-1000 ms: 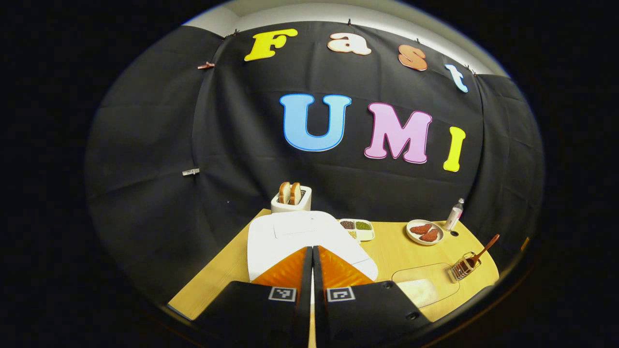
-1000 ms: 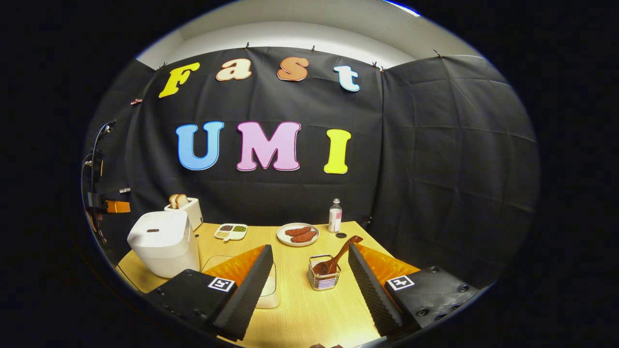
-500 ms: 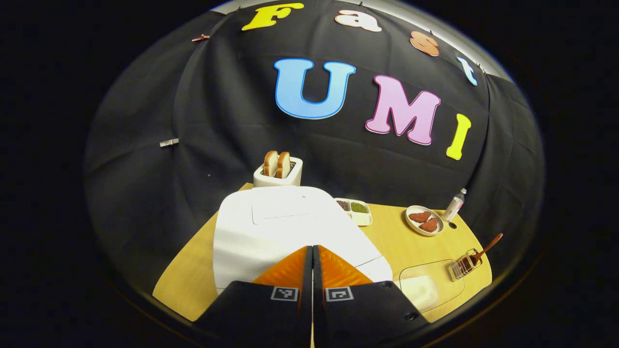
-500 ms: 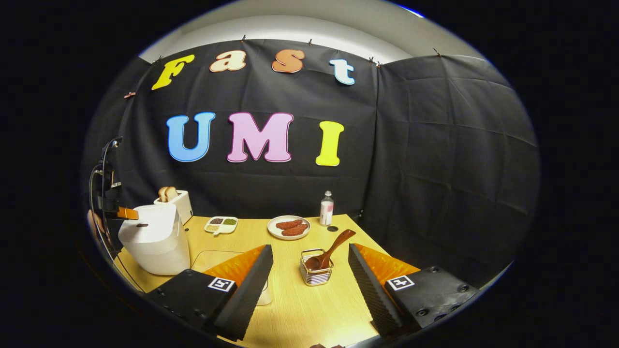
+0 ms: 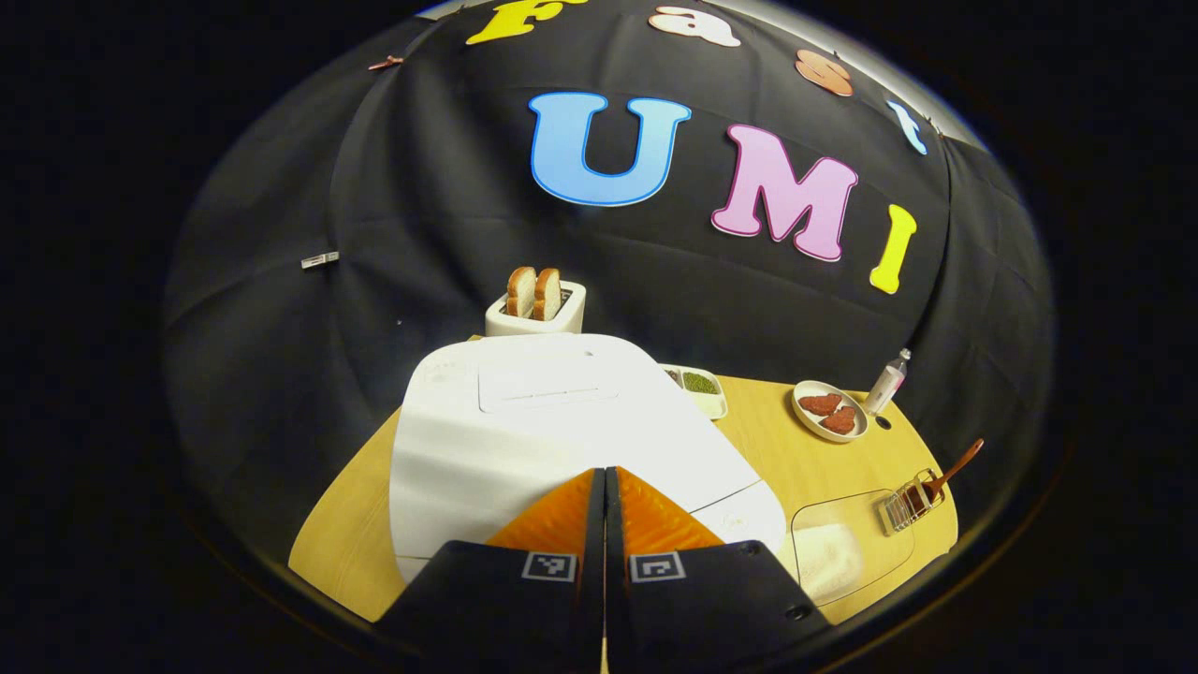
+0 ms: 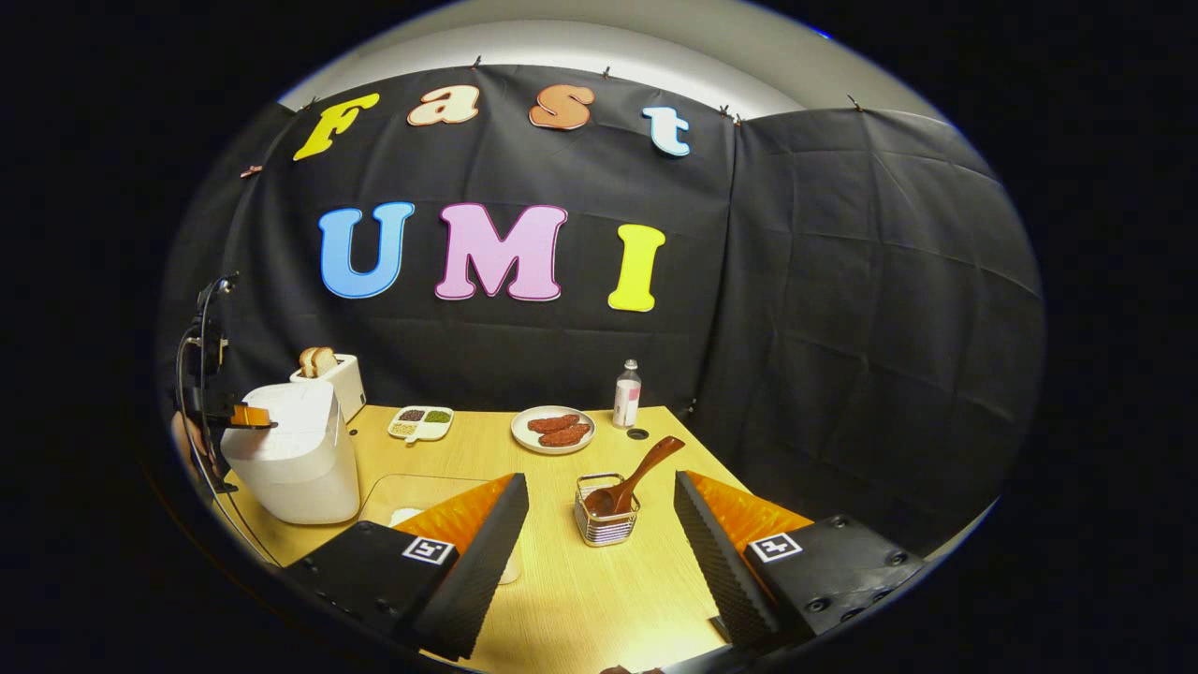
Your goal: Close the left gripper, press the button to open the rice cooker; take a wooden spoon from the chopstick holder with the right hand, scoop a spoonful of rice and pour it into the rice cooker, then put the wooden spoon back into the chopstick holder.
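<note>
The white rice cooker (image 5: 562,421) looms large in the left gripper view, its lid down. My left gripper (image 5: 604,473) is shut with nothing in it, its tips over the lid's front part. From the right gripper view, the left gripper (image 6: 251,417) sits at the top front edge of the rice cooker (image 6: 295,459). My right gripper (image 6: 600,477) is open and empty. Just ahead of it stands the wire chopstick holder (image 6: 606,522), with the wooden spoon (image 6: 646,468) leaning to the right in it. A clear rice container (image 6: 412,491) lies partly behind the right gripper's left finger.
At the back of the wooden table (image 6: 580,599) are a toaster (image 6: 328,374) with bread, a divided dish (image 6: 419,423) of grains, a plate (image 6: 552,429) of meat and a small bottle (image 6: 626,393). A hand (image 6: 187,440) holds the left gripper at the far left.
The left gripper has moved in and down toward the rice cooker, which now looks much larger. The right gripper has barely shifted and stays open.
</note>
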